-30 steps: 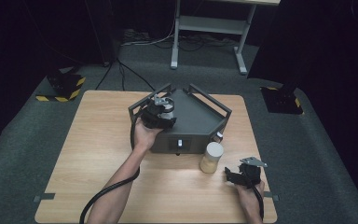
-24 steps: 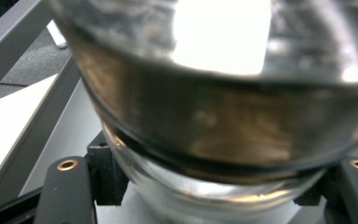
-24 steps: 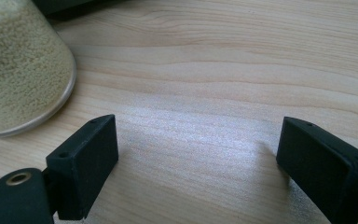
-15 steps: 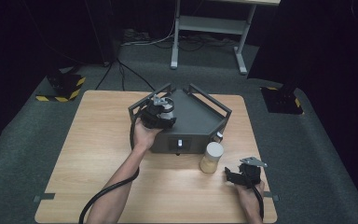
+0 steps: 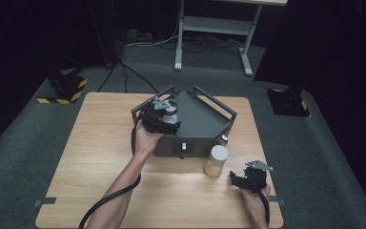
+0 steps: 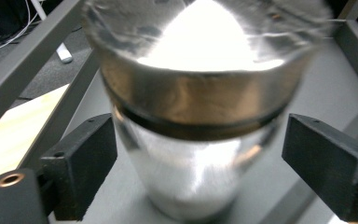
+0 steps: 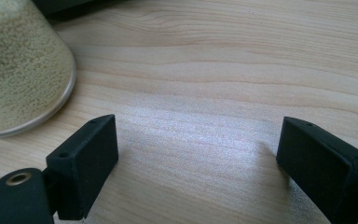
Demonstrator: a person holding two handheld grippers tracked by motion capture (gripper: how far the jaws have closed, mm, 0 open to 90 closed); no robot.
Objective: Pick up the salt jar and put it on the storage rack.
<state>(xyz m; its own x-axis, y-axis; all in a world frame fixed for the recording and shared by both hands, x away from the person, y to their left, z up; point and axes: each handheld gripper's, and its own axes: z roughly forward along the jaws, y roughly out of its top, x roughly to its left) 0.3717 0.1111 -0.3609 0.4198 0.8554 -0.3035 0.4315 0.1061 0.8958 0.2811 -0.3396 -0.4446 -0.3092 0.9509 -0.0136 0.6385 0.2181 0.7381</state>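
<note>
A clear jar of white powder (image 6: 200,93) with a dark band stands on the floor of a grey metal rack (image 5: 205,121). My left gripper (image 6: 200,154) has it between the jaws, which have just been opening; both pads (image 6: 324,170) stand off the glass. In the high view the left gripper (image 5: 164,117) hovers over the rack's left corner at the jar (image 5: 172,110). My right gripper (image 5: 242,180) rests open on the table near the front right, nothing between its jaws (image 7: 198,154). A jar of beige grains (image 5: 217,161) stands just left of it (image 7: 14,65).
The rack has raised grey rails (image 6: 28,79) around its floor and a dark front panel (image 5: 183,147). The wooden table (image 5: 90,157) has free room on its left half. Cables trail from both grippers toward the front edge.
</note>
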